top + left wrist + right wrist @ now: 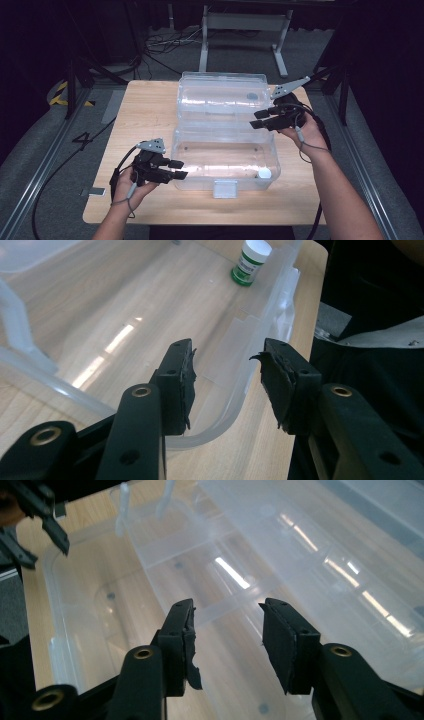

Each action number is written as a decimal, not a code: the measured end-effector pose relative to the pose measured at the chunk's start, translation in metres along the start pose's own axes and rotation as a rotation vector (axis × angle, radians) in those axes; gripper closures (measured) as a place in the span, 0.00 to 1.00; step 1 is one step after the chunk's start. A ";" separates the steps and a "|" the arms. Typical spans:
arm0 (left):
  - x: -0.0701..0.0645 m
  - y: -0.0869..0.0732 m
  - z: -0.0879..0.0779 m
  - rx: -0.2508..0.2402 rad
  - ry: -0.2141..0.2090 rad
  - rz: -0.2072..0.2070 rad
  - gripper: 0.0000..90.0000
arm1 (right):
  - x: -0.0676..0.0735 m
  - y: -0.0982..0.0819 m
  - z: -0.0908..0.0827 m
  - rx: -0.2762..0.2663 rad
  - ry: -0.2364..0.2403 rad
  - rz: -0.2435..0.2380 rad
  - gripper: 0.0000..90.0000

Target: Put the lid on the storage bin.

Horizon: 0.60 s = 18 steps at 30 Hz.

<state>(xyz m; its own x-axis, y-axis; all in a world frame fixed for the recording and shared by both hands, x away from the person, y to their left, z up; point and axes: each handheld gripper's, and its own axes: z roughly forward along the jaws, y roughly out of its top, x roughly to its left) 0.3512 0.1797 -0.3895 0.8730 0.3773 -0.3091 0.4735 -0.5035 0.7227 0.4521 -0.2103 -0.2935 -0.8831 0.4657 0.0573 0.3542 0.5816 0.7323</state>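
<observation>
Both hand-held grippers stood with their jaws apart and nothing between the pads: the left gripper point(179, 169) hovered at the near left corner of the clear plastic box point(225, 155), its jaws straddling the rounded rim point(235, 405) without pressing on it, while the right gripper point(260, 119) hung over the far right side where the box met its opened lid point(220, 92). That box sat in the middle of the wooden table point(145, 115), lid folded back flat behind it, latch tab point(224, 188) facing the person. Inside, near the front right corner, stood a small bottle point(250, 262) with a white cap and green label. Judging by its thin, see-through walls, the box was probably light and somewhat springy, likely to flex or twist if lifted by one corner, and its smooth plastic looked slippery for rubber pads. A firmer hold would likely be on the thickened rim, taken at two opposite sides together. The bottle seemed light and easy to topple, so any tilt of the box could send it rolling.
</observation>
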 end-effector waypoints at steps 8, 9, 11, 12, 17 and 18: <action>0.002 -0.001 0.005 0.021 -0.018 -0.001 0.64 | -0.008 0.013 0.007 -0.042 -0.004 0.029 0.62; 0.002 -0.001 0.006 0.024 -0.019 -0.002 0.64 | -0.008 0.015 0.009 -0.043 -0.007 0.025 0.62; 0.002 -0.001 0.007 0.035 -0.019 0.001 0.65 | -0.009 0.018 0.012 -0.044 -0.007 0.024 0.61; 0.002 -0.001 0.008 0.038 -0.019 0.003 0.65 | -0.010 0.020 0.014 -0.048 -0.008 0.023 0.61; 0.001 -0.002 0.011 0.057 -0.019 0.006 0.67 | -0.014 0.025 0.023 -0.078 0.014 0.033 0.63; 0.001 -0.002 0.011 0.057 -0.019 0.006 0.68 | -0.015 0.026 0.023 -0.085 0.014 0.033 0.61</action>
<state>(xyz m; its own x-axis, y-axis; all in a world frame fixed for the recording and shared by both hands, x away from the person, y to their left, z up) 0.3529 0.1724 -0.3984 0.8778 0.3596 -0.3164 0.4733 -0.5496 0.6885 0.4815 -0.1863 -0.2908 -0.8757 0.4741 0.0911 0.3561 0.5069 0.7851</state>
